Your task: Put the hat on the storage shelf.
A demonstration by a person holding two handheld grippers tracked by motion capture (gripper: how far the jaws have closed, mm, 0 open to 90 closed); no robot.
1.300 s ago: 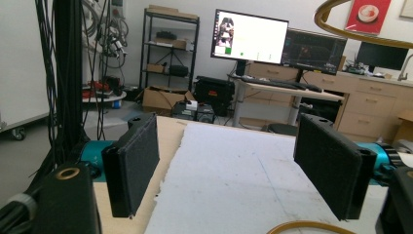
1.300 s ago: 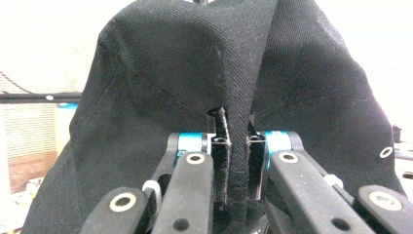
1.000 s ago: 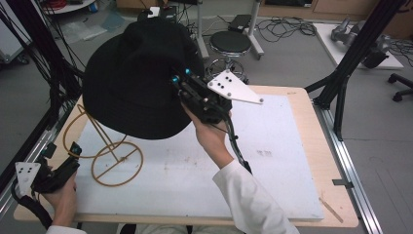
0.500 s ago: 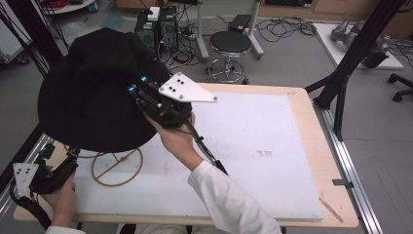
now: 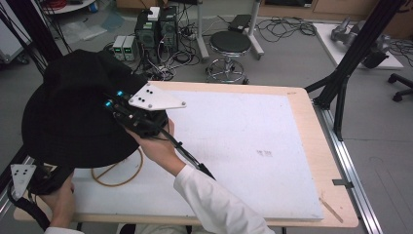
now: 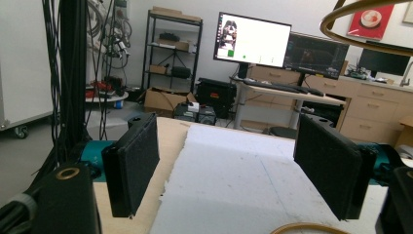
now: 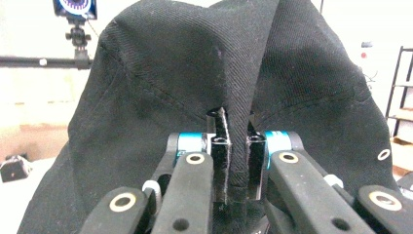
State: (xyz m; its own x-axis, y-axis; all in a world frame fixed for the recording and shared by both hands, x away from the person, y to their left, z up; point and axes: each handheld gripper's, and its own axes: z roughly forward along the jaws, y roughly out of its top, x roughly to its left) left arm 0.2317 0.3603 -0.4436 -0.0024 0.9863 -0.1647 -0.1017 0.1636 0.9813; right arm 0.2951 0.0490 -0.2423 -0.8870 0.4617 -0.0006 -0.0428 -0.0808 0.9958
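We see the right gripper (image 7: 237, 161) with its fingers (image 7: 218, 146) clenched on a fold of the black hat (image 7: 195, 73), held above the desk's (image 5: 302, 122) left edge. Our left gripper view adds the left gripper (image 6: 238, 170), fingers released, near the brass wire stand (image 5: 119, 178).
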